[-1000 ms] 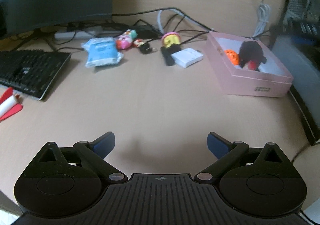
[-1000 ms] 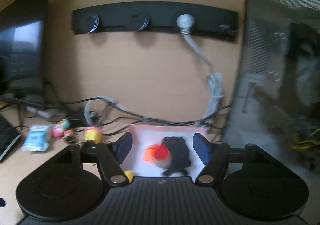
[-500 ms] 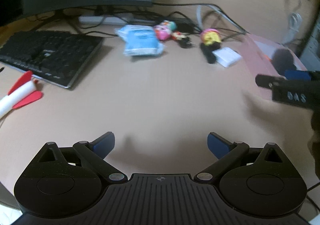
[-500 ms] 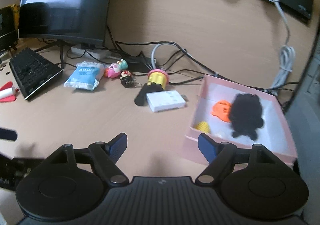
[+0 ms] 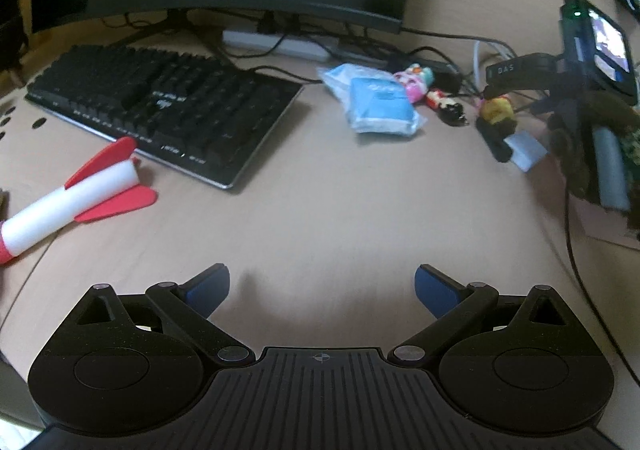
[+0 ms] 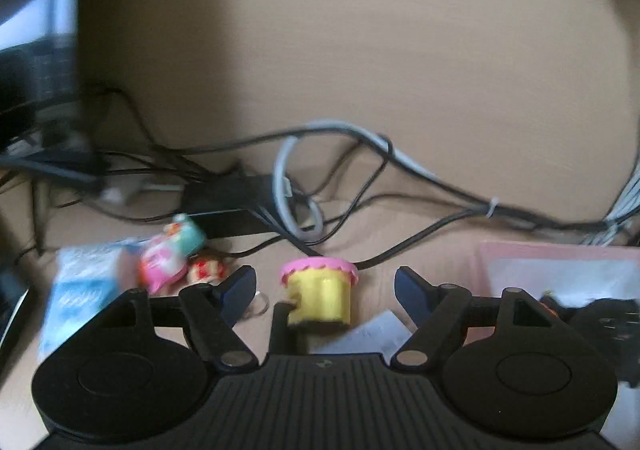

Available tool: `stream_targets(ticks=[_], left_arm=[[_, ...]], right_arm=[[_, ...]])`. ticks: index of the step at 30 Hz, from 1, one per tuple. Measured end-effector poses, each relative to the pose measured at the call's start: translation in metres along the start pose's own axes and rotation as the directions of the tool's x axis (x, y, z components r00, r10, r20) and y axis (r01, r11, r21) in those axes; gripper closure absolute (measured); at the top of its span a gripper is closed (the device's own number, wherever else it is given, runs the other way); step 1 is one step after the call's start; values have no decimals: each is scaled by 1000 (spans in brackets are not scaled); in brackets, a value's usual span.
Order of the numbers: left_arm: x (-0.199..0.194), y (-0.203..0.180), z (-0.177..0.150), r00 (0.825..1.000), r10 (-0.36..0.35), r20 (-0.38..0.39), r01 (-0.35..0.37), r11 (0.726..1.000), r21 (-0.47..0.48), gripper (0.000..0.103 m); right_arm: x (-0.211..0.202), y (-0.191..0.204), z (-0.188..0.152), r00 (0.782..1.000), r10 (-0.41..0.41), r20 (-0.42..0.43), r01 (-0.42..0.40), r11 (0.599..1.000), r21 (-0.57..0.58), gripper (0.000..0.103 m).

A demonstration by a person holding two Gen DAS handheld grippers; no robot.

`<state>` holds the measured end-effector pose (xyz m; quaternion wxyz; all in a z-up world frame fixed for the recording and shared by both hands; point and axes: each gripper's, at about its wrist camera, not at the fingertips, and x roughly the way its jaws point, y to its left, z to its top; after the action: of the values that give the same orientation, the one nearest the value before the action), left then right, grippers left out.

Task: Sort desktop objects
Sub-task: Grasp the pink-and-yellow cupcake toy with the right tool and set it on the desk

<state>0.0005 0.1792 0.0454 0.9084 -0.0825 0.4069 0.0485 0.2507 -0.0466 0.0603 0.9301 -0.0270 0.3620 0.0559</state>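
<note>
Yellow cake toy [image 6: 319, 294] between closing right gripper [image 6: 325, 284]

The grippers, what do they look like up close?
Both look alike. The left gripper has a ribbed black body, two round black discs, black link arms with silver pins and blue fingertips. The right gripper matches, with dark blue fingertips. From the left wrist view, its side shows white letters, a small lit screen and a green light.
</note>
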Motion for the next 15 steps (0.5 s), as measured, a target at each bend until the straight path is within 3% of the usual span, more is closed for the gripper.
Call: stream_targets(ticks=[1,3,6,8,11,15], left_arm=[[2,2,0,1000,1,-4,-1,1000,-1,2],[3,5,1,1000,-1,-6,1,1000,-3,2],[6,6,3,1000,-13,-6,13,1000,-4,2],[7,2,3,999,-34,-3,34,999,8,2],[11,-8,2,997,-71,-10,71,996,44,2],[14,-25,-3,996,-89,-28,92,991,99,2]], right_arm=[[8,1,1,1000,-3,-13,3,1000,-1,29],[22,5,1,998,11,-62,-12,1000,-24,47],[19,13,-3,998,23,-66,-28,996,-85,48],[-2,14,-7,999,47,-14,-48,996,-81,48],[-53,24,-32,978,192,80,-178,972,-152,48],[-88,52,-83,944,316,97,-279,919,-280,48]])
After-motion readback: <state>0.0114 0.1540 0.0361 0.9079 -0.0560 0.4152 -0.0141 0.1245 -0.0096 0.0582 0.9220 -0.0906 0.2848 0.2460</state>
